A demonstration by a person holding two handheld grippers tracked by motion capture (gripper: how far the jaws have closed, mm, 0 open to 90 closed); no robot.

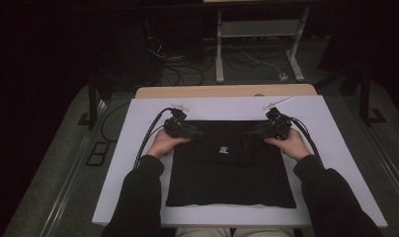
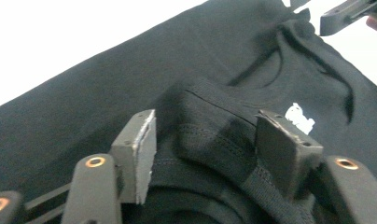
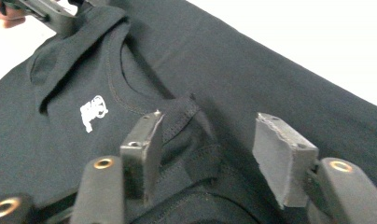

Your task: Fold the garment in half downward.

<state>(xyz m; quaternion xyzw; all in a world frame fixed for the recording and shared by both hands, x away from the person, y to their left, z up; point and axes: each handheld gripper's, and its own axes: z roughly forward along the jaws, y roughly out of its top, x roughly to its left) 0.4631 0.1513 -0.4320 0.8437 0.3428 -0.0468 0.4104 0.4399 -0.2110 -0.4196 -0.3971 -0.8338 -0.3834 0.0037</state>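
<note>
High view: a black garment (image 1: pixel 230 168) lies flat on the white-covered bench (image 1: pixel 123 163), its far edge parallel to the bench's far edge, its long axis running toward the person. The left gripper (image 1: pixel 197 134) sits at the garment's far-left corner, the right gripper (image 1: pixel 252 132) at its far-right corner, both pointing inward toward each other. Each hand is equally near its own corner. The fingers themselves are too dark against the cloth to read here.

Left gripper view: a raised fold of hemmed cloth (image 2: pixel 210 135) stands between the fingers (image 2: pixel 140 149). The right-hand pad touches the fold; the other pad stands just apart from it. Fingers partly apart, not clamped. The cloth below the fold is cut off by the frame.

Right gripper view: a small peak of hem (image 3: pixel 184 116) lies against the left-hand finger (image 3: pixel 142 151); the other finger stands well clear. Fingers apart, no grip yet. A small white print (image 3: pixel 92 112) marks the garment's middle.

Judgement: closing straight on each fold is what the next move calls for.
</note>
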